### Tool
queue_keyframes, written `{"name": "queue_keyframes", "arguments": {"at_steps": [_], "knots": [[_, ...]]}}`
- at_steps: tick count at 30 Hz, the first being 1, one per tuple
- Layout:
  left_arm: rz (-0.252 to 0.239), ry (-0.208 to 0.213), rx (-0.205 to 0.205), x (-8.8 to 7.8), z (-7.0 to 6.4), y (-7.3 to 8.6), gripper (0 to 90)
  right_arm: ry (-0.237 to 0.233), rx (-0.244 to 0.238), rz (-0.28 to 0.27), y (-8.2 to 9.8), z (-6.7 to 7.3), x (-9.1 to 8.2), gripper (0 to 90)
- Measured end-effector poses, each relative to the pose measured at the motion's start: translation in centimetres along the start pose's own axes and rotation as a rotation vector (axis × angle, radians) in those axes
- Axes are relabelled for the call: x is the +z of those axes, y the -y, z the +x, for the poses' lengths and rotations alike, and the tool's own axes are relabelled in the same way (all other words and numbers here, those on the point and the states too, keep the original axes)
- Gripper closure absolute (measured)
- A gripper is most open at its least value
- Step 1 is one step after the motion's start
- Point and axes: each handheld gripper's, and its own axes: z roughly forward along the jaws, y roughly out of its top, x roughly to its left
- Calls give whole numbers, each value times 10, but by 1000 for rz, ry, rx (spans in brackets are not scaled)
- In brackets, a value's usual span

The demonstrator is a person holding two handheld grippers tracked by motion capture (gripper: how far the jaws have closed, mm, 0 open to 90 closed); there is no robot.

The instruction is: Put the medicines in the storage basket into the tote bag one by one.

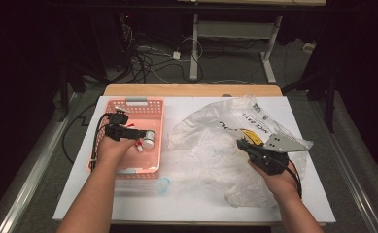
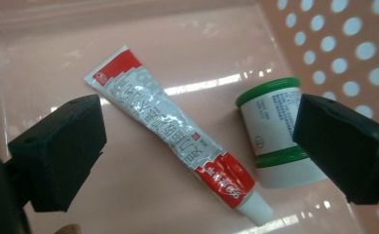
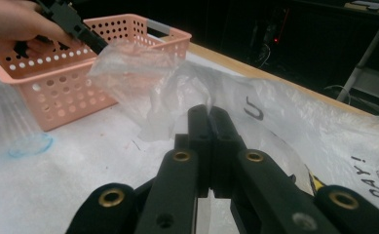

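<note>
red-and-white ointment tube (image 2: pixel 177 141) lies flat in the pink basket (image 2: pixel 343 39), between my left claw (image 2: pixel 197 146)'s wide-apart jaws, untouched; green-capped jar (image 2: pixel 274 131) beside its right jaw. my right claw (image 3: pixel 210 119) is pressed together over the plastic bag (image 3: pixel 294 122).

A pink basket (image 1: pixel 128 108), perforated with rows of round holes, is shown on a white table (image 1: pixel 186 204) edged in light wood. In it lie a white tube (image 2: pixel 177 136) with red ends, grey lettering and a white cap, and a white jar (image 2: pixel 274 131) marked by 2 green bands. A clear plastic bag (image 1: pixel 215 145) is printed with black lettering and a yellow patch. Both grippers, the left gripper (image 2: pixel 197 146) and the right gripper (image 3: pixel 210 117), are black, the latter studded with brass-coloured rivets.
</note>
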Motion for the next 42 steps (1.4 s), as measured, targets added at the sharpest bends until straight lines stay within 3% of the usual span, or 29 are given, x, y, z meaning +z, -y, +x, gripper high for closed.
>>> {"name": "queue_keyframes", "arguments": {"at_steps": [5,8,14,23,29,42], "knots": [[59,16,-45,7,7,-2,135,1,3,12,2,0,1,900],[111,26,-45,13,8,-2,207,0,14,9,2,-1,1,900],[145,18,-70,16,8,-4,315,5,19,13,4,-2,0,900],[210,-17,12,13,0,-4,516,3,18,15,4,-2,1,900],[218,-29,49,12,-1,-1,646,7,16,13,4,-1,0,900],[209,-50,84,12,-5,0,675,3,14,7,4,0,1,900]]}}
